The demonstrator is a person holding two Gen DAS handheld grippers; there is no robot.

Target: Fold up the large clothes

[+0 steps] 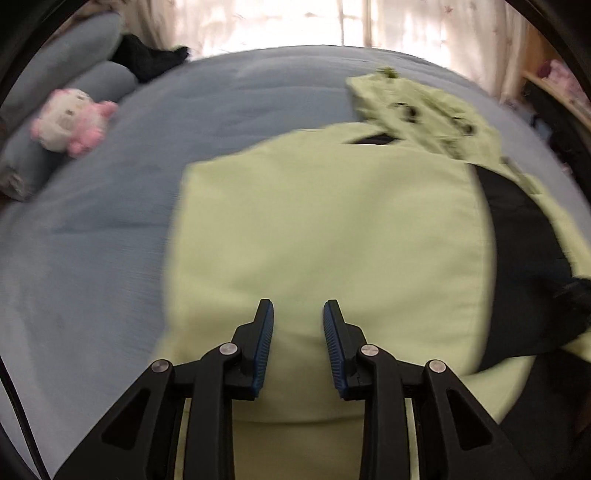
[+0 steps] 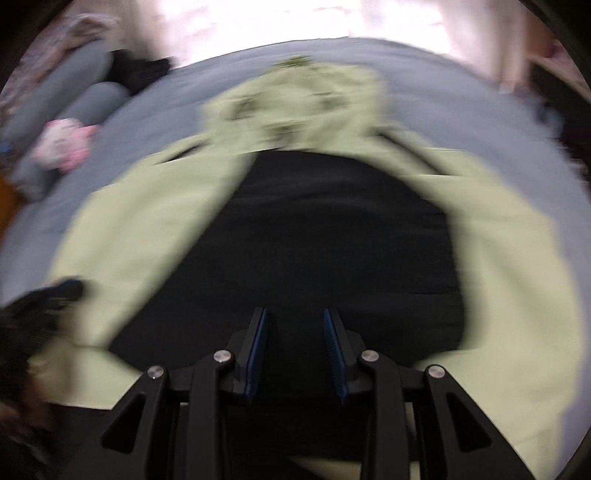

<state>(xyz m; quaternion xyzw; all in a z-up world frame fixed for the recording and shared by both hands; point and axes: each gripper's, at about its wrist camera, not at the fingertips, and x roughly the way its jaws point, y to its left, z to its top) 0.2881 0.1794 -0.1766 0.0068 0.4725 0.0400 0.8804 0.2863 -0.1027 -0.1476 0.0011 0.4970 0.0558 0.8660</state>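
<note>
A pale green jacket (image 1: 325, 229) with a black lining (image 1: 517, 236) lies spread on the blue bed (image 1: 110, 221). Its hood (image 1: 417, 110), with dark eyelets, points toward the window. My left gripper (image 1: 298, 308) is open and empty, above the folded-over green front panel. In the right wrist view the jacket (image 2: 147, 229) lies open with the black lining (image 2: 332, 240) showing in the middle and the hood (image 2: 306, 99) at the far end. My right gripper (image 2: 294, 314) is open and empty above the lining. The right view is motion-blurred.
A pink and white plush toy (image 1: 70, 120) lies at the left by grey-blue pillows (image 1: 74, 66). A dark garment (image 1: 147, 57) sits at the bed's far left. Curtains (image 1: 295, 22) hang behind the bed. A wooden shelf (image 1: 554, 92) stands at the right.
</note>
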